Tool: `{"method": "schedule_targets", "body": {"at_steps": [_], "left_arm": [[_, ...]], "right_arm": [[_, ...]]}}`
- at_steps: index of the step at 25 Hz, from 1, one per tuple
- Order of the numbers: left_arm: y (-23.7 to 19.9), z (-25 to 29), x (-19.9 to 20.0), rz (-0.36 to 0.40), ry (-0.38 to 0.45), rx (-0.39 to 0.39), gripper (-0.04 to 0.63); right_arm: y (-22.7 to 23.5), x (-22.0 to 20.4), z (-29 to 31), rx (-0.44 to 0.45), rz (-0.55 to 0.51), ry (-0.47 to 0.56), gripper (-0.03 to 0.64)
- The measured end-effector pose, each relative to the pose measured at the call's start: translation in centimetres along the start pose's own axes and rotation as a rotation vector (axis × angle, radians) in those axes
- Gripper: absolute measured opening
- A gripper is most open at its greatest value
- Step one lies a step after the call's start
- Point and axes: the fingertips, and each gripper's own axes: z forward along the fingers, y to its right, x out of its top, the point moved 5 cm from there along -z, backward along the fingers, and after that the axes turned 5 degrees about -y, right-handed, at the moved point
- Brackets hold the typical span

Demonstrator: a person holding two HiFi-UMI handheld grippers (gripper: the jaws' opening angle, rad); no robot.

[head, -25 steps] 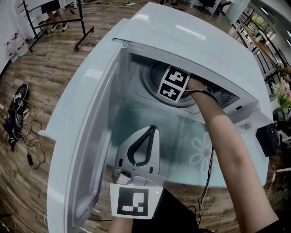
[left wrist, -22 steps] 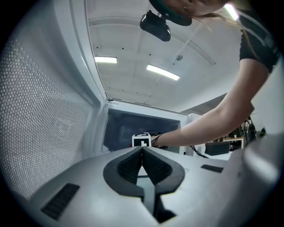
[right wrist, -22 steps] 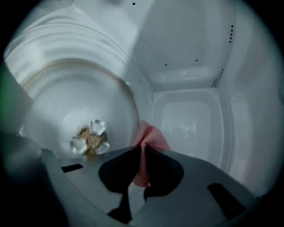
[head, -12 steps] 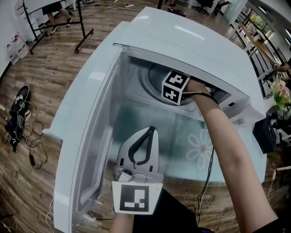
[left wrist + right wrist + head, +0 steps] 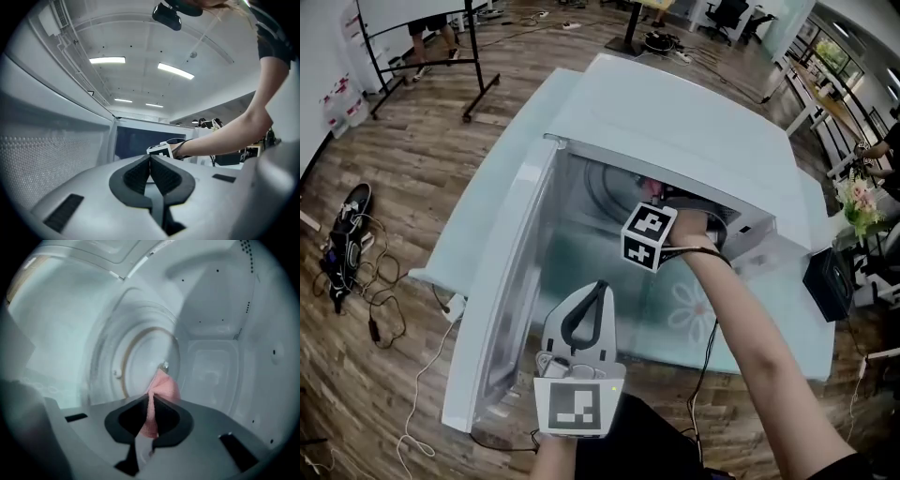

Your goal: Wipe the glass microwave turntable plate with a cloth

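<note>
Pinching limp cloth (image 5: 165,386) at its fold, your right gripper (image 5: 150,398) faces the plate (image 5: 133,352) just ahead, likely slick and fragile; left gripper (image 5: 150,158) clenched, empty.

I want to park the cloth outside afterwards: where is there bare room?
The table in front of the microwave, between the open door and the right arm, is bare, though the left gripper hangs over it; so is the microwave's top. The cavity is crowded: the right gripper with the cloth sits before the plate.

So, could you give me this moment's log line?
right gripper: shut on pink cloth; cloth near glass plate; left gripper: shut, empty
</note>
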Motion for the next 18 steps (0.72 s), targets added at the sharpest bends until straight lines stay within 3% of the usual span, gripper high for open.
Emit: {"method": "schedule_targets", "body": {"at_steps": [8, 18], "left_arm": [[0.3, -1.3, 1.6, 0.0, -0.057, 0.019, 0.003], [1.8, -1.4, 4.5, 0.062, -0.089, -0.011, 0.003]], "right_arm": [[-3.3, -1.3, -5.2, 0.047, 0.094, 0.138, 0.012], [-4.1, -8.1, -12.8, 0.117, 0.472, 0.373, 0.012]]}}
